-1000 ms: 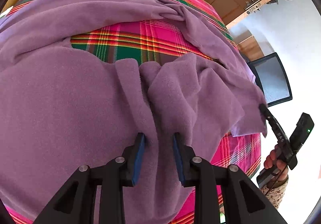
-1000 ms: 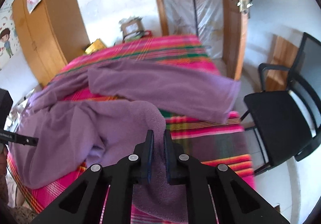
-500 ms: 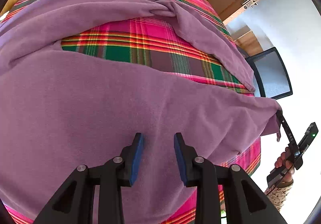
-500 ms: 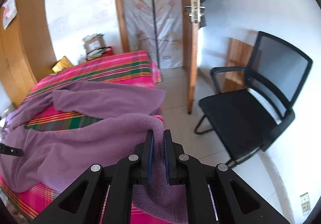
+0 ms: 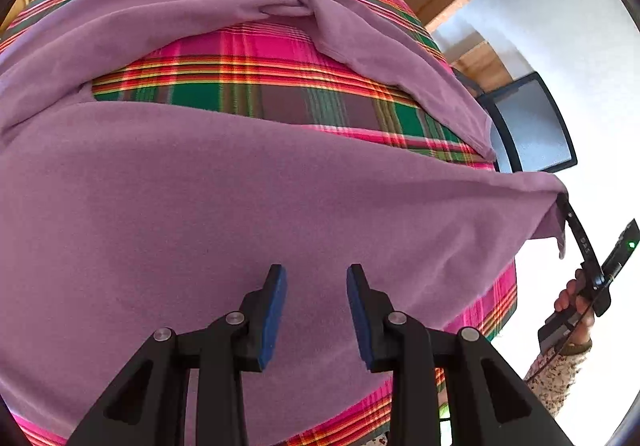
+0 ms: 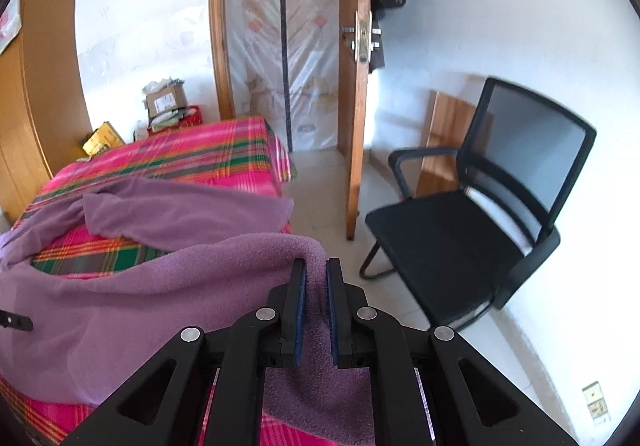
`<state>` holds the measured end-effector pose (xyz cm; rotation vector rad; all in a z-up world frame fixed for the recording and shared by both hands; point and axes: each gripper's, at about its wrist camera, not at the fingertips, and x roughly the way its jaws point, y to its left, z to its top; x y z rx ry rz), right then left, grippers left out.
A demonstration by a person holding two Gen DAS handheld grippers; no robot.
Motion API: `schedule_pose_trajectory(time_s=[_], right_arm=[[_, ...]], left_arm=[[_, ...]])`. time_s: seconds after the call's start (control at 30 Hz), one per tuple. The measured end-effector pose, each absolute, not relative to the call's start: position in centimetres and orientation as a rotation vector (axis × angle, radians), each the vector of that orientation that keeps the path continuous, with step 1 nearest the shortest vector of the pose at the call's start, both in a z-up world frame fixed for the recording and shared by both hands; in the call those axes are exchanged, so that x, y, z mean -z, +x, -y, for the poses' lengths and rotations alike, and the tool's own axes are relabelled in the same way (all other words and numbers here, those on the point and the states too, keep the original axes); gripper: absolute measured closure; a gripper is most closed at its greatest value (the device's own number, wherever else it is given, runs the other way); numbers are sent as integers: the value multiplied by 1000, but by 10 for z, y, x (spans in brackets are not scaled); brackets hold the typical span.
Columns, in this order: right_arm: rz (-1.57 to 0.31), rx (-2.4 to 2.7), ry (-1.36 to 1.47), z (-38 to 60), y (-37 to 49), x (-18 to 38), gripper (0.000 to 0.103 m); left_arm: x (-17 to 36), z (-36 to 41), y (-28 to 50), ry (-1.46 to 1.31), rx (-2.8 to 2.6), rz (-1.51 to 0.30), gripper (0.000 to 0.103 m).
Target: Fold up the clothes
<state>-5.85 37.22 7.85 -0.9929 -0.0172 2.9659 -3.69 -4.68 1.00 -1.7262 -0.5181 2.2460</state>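
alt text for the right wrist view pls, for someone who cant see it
The right gripper is shut on a corner of a purple fleece garment, lifted off a bed with a pink and green plaid cover. Beyond stand an open wooden door and a black mesh office chair.

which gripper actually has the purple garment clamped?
The right gripper: its blue pads pinch a corner of the purple garment and hold it lifted off the plaid bed. The left gripper hovers open above flat cloth, nothing between its pads.
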Motion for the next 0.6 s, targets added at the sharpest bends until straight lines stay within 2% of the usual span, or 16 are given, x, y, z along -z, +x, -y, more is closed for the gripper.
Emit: schedule_pose_trajectory(time_s=[0.13, 0.4, 0.53, 0.6], right_arm=[[64, -2918, -1042, -368, -76, -72, 93], [149, -2785, -1260, -355, -120, -24, 91], [86, -2762, -1288, -362, -124, -15, 79], [65, -2745, -1273, -369, -119, -14, 77]], left_arm=[[-4, 50, -41, -1748, -2250, 541, 71], [-3, 45, -43, -1749, -2258, 501, 71], [-3, 38, -40, -1740, -2224, 492, 71], [-4, 32, -38, -1725, -2210, 467, 71]])
